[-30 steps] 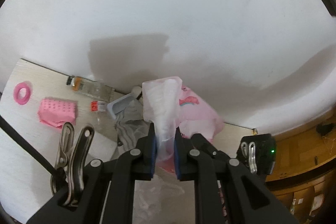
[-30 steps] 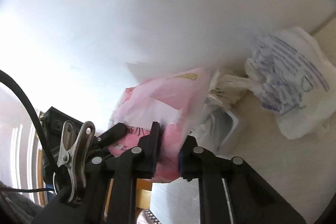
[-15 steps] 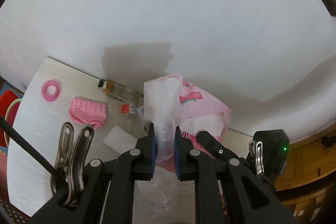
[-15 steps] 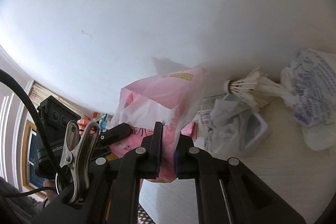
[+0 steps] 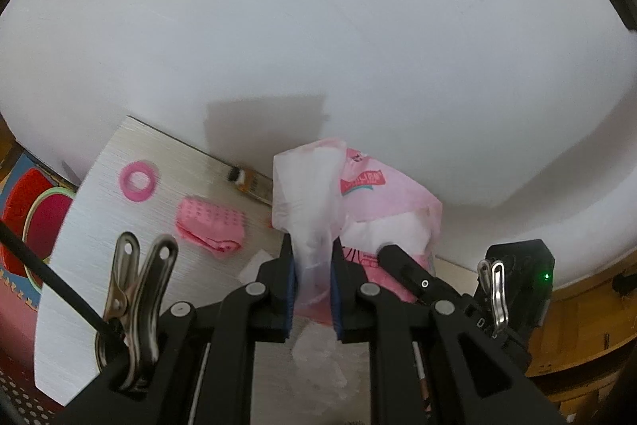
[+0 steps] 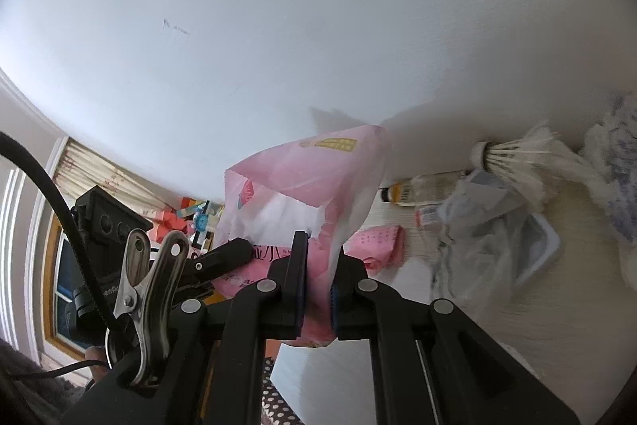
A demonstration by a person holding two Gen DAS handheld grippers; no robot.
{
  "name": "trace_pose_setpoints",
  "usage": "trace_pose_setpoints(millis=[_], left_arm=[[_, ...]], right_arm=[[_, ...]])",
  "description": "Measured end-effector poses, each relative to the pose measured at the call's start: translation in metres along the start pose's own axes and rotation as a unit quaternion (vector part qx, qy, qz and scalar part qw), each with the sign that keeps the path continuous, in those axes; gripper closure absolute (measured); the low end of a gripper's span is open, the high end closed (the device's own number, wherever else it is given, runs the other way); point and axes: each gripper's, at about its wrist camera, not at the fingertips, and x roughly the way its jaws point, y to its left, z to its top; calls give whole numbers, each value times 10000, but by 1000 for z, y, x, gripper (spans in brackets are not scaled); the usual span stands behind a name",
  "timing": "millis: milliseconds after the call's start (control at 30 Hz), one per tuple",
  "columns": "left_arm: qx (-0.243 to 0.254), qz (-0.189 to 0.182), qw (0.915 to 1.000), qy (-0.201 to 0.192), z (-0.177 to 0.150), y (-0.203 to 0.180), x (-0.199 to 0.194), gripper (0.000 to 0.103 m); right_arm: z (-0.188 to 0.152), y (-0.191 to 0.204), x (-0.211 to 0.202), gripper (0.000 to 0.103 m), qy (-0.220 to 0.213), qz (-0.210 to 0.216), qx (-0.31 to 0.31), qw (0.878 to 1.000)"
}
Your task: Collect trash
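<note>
Being pinched at opposite rims by the left tool (image 5: 312,273) and right tool (image 6: 318,273), the pink bag (image 5: 382,210) is being held above the tabletop (image 5: 119,218); thin film could be slipping free or tearing, spilling contents beside the crumpled wrapper (image 6: 489,226).

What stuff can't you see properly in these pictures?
- Inside the pink bag: in both views its own film hides what it holds.
- Bottle by the wall: in the left view the bag covers most of it; in the right view its label is blurred.
- Clear tray: in the right view crumpled plastic covers it.
- White printed bag: cut off by the right view's edge.
</note>
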Motion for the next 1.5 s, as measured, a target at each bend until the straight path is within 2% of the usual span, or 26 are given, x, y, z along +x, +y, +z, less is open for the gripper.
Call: trace_pose_setpoints(millis=[300,733,1133,1500], left_arm=[[-408,11,9990,-187,6,41,-38,88],[-1043,119,9937,-388,8,110,-101,87],[-1711,305,9834,-521,14,169,-157,87],[-2144,654,9726,-610,26,199,-200,87]], right_arm=[[-1,31,44,93,334,15,-272,9991],[-22,77,127,93,932,23,-523,9943],[-34,112,207,93,1469,54,-857,9854],[-43,130,263,93,1924,198,-1093,9750]])
